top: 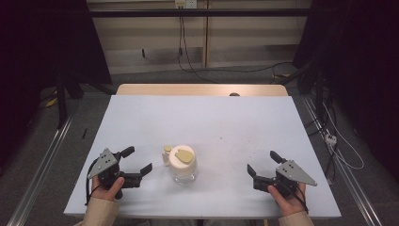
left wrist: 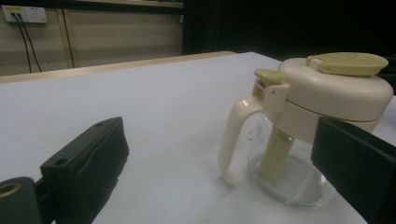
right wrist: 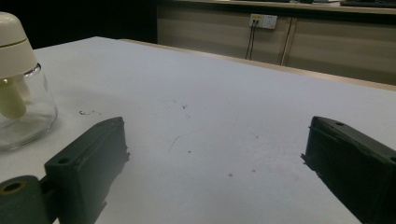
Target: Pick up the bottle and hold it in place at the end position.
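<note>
Standing upright on the near middle of the table: one small glass jug (top: 182, 165), clear-walled, capped with a cream domed lid (left wrist: 336, 88). Lid carries an olive-tan flap (left wrist: 348, 63) on top and a small tab of the same colour at the hinge side. A cream handle (left wrist: 236, 137) curves down from the lid's collar to near the jug's base; in the high view it points toward the person's left. A pale yellow-green stem (left wrist: 275, 151) hangs inside the glass from the lid down toward the bottom. Jug appears empty, so far as the glass shows.

Left gripper (top: 139, 161): held in the person's left hand (top: 110, 186), just beside the jug on its handle side, not touching it. Jaws spread wide; in the left gripper view the handle and most of the jug lie between them, with the right-hand jaw overlapping the lid's edge in that picture.

Right gripper (top: 262, 162): held in the person's right hand (top: 287, 200), well apart from the jug on its other side. Jaws spread wide with bare table between them; in the right gripper view the jug sits at the far left edge, outside the jaws.

Table (top: 211, 117): covered with a pale sheet, lightly marked with faint scuffs and specks; a strip of wooden edge (top: 202, 89) shows at the far side.

Surroundings: wall sockets (left wrist: 23, 14) with cables plugged in, cables trailing on the floor beyond the table, dark curtains at both sides.
</note>
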The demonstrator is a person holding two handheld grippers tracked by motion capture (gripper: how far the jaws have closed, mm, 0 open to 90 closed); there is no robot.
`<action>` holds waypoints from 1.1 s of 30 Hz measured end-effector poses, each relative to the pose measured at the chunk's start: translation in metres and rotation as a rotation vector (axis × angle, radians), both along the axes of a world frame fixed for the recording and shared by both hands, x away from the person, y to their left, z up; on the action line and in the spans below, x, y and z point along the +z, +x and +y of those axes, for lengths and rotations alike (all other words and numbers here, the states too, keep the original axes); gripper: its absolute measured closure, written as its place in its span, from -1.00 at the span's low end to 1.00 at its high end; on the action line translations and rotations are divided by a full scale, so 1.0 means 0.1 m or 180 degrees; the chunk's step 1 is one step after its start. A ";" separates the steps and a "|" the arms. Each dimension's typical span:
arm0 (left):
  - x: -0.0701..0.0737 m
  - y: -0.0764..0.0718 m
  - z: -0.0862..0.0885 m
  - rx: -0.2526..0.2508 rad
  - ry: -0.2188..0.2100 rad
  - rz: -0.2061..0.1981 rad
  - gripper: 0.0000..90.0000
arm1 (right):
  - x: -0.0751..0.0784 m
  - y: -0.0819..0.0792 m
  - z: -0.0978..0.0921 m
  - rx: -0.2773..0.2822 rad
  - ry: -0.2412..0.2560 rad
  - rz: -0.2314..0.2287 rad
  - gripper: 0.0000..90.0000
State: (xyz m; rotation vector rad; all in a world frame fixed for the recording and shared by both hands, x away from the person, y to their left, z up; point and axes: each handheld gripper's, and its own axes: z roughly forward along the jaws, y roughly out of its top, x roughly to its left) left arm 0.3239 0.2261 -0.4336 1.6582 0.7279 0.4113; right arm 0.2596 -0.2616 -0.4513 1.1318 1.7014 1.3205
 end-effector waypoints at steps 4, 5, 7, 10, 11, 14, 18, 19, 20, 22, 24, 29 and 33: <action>0.02 -0.02 -0.01 -0.0038 -0.0002 0.0001 -0.93 | 0.00 0.00 0.00 -0.0004 0.0002 -0.0008 -0.89; 0.02 -0.03 -0.02 -0.0065 -0.0017 0.0004 -0.93 | 0.01 0.00 0.00 0.0005 0.0002 -0.0017 -0.89; 0.03 -0.03 -0.03 -0.0105 -0.0010 0.0017 -0.93 | 0.01 0.01 0.01 0.0009 -0.0001 -0.0011 -0.89; 0.03 -0.04 -0.06 -0.0179 -0.0002 0.0045 -0.93 | 0.01 0.02 0.01 0.0029 0.0003 -0.0010 -0.88; 0.03 -0.04 -0.07 -0.0201 0.0003 0.0053 -0.93 | 0.01 0.02 0.02 0.0036 0.0003 -0.0008 -0.88; 0.04 -0.05 -0.11 -0.0325 -0.0004 0.0056 -0.93 | 0.00 0.03 0.02 0.0041 -0.0004 -0.0002 -0.88; 0.05 -0.06 -0.15 -0.0401 -0.0045 0.0099 -0.93 | 0.00 0.02 0.01 0.0024 -0.0001 0.0010 -0.88; 0.05 -0.07 -0.16 -0.0411 -0.0039 0.0103 -0.92 | 0.00 0.02 0.00 0.0014 -0.0005 0.0005 -0.88; 0.05 -0.07 -0.18 -0.0441 -0.0033 0.0119 -0.92 | 0.00 0.02 0.00 0.0014 -0.0005 0.0005 -0.88; 0.04 -0.08 -0.21 -0.0484 -0.0040 0.0152 -0.92 | 0.00 0.02 -0.01 0.0002 -0.0003 0.0008 -0.88; 0.04 -0.09 -0.23 -0.0514 -0.0018 0.0164 -0.92 | 0.00 0.02 -0.01 0.0001 -0.0003 0.0009 -0.88; 0.04 -0.10 -0.28 -0.0573 0.0028 0.0187 -0.88 | -0.01 0.03 0.00 -0.0003 -0.0025 0.0021 -0.88; 0.03 -0.12 -0.32 -0.0615 0.0064 0.0227 -0.86 | 0.00 0.03 0.01 0.0004 -0.0021 0.0016 -0.88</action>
